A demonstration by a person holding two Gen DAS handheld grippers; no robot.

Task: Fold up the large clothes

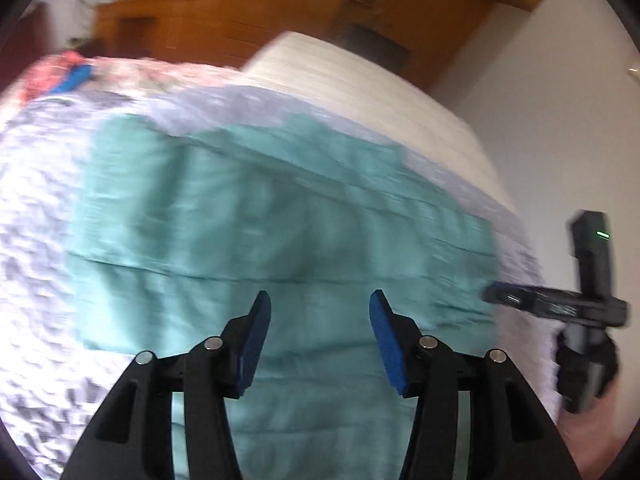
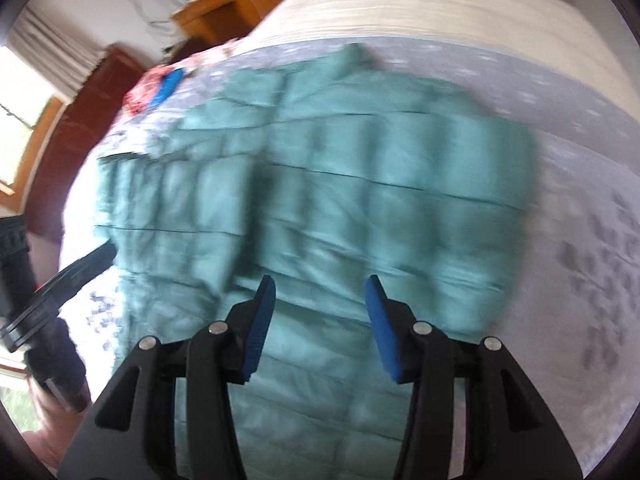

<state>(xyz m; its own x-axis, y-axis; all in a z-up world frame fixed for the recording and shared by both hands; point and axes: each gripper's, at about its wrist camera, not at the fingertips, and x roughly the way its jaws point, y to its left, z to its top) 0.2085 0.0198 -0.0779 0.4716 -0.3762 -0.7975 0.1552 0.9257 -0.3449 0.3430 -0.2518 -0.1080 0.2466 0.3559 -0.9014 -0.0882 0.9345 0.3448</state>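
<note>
Nearest the lens in each view the tool's own fingers stand well apart with nothing between the blue pads: the left gripper and the right gripper both hang above the near part of the teal quilted jacket, neither touching it as far as the blurred frames allow. The jacket lies spread on the grey patterned bedspread, its near hem running under the two tools toward the bed's near edge, one side already laid over in a flap that ends just beyond the right gripper's pads. To do this step well, I judge each tool should come down on a near corner of the hem and close on the full thickness of padded fabric, both layers, since slippery quilting may slide out of a shallow bite. Lifting both corners level and carrying them toward the far edge together should keep the crease straight. Farther off, a red and blue bundle lies toward the bed's far left corner, and a cream bedcover covers the far end.
</note>
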